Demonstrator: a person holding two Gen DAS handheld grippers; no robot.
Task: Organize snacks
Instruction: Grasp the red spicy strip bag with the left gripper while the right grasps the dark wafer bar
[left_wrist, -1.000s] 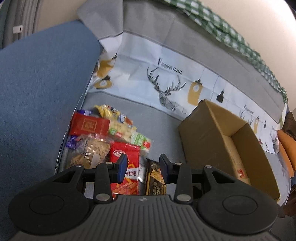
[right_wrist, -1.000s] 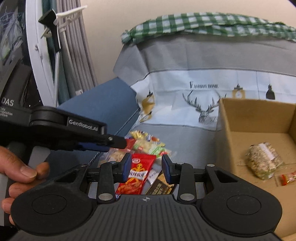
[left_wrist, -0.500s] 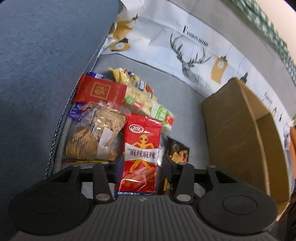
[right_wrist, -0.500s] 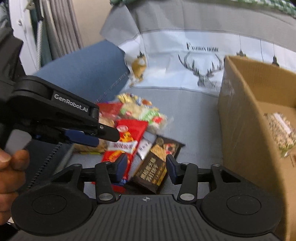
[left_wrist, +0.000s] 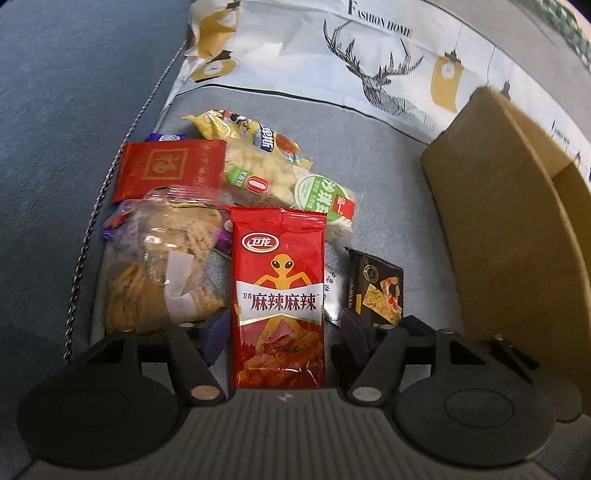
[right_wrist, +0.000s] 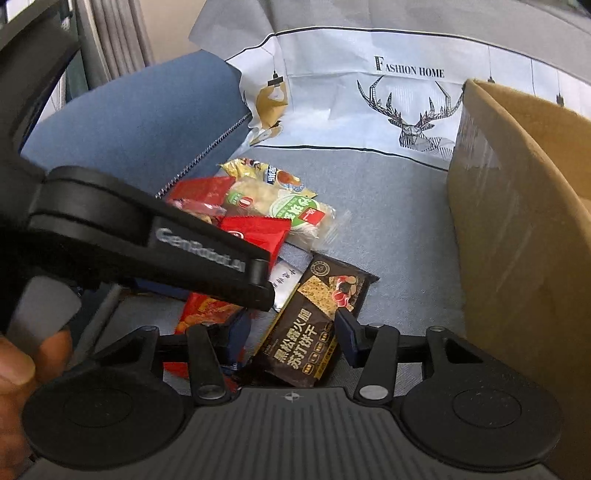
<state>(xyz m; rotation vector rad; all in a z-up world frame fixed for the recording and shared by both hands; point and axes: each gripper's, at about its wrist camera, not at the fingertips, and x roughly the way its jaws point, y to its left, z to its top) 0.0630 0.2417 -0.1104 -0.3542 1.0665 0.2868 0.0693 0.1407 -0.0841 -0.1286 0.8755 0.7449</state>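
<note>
A pile of snack packs lies on the grey sofa seat. My left gripper (left_wrist: 282, 328) is open, its jaws on either side of a red spicy-snack pack (left_wrist: 279, 295) without closing on it. My right gripper (right_wrist: 291, 341) is open over a black cracker pack (right_wrist: 314, 325), which lies between its jaws. The left gripper's body (right_wrist: 147, 240) crosses the right wrist view and hides part of the red pack (right_wrist: 258, 232). The black pack also shows in the left wrist view (left_wrist: 376, 291). A cardboard box (left_wrist: 509, 236) stands to the right, its inside hidden.
Other packs in the pile: a clear bag of biscuits (left_wrist: 162, 258), a flat red pack (left_wrist: 170, 170), a yellow puffed-snack bag (left_wrist: 255, 147) and a green-labelled bag (left_wrist: 325, 199). A blue armrest (left_wrist: 66, 110) bounds the left. The box wall (right_wrist: 517, 221) is close on the right.
Both grippers have come down closer to the pile. The left now straddles the red pack and the right straddles the black pack. Both jaws have opened wider.
</note>
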